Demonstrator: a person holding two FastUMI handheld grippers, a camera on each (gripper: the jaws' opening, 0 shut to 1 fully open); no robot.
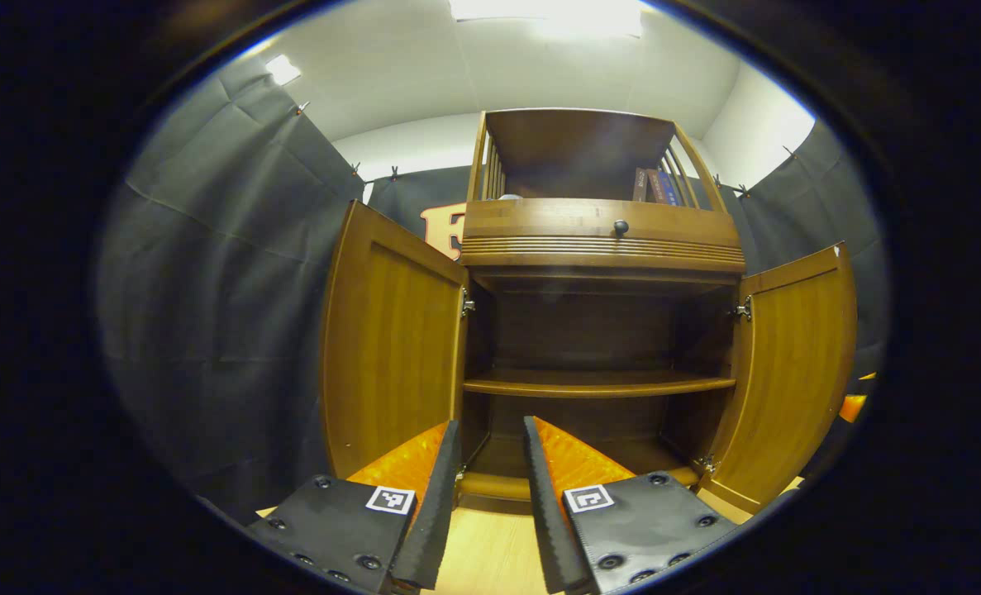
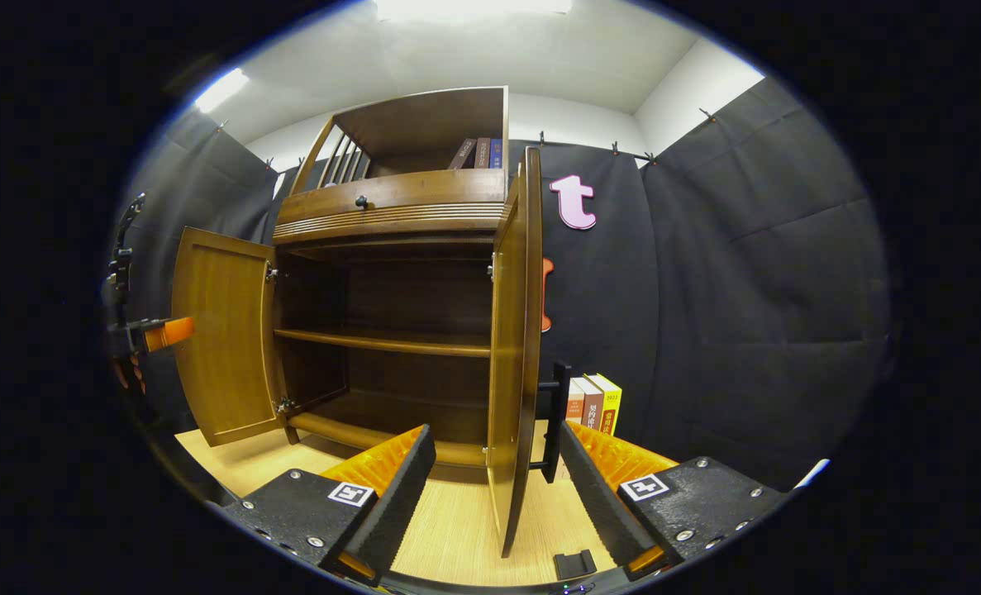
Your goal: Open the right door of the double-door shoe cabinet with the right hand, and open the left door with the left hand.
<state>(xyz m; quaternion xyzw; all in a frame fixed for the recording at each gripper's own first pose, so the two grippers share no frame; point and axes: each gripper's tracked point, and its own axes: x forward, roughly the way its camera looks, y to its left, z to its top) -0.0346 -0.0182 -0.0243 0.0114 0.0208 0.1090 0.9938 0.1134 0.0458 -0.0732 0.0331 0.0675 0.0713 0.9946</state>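
In the left gripper view, the left gripper (image 1: 490, 496) hangs released, its fingers spread wide with nothing between them, squared up to the middle of the double-door shoe cabinet (image 1: 602, 248) straight ahead. The left door (image 1: 391, 347) stands swung out ahead and to the left of the gripper, the right door (image 1: 796, 372) ahead and to its right, both folded back far enough to bare the inner shelf (image 1: 597, 383) and the dark compartments above and below it. Above sits a drawer with a small dark knob (image 1: 621, 226), and books (image 1: 655, 186) lean in the open top rack. The gripper's central stand, apart from both doors, suggests it is done with its door. In the right gripper view, the right gripper (image 2: 498, 487) is likewise released, and the right door (image 2: 513, 347) rises edge-on between its parted fingers without either one clearly pressing on it; the door's dark bar handle (image 2: 554, 421) stands just inside the right-hand finger. That placement fits a gripper that has drawn the door open by its handle and let go. The left door (image 2: 221, 339) lies well off ahead to the left, with the left gripper (image 2: 159, 333) beyond it at the rim. More books (image 2: 593, 403) stand on the pale wooden surface (image 2: 457, 529) past the handle. Judged from both doors, the task looks complete.
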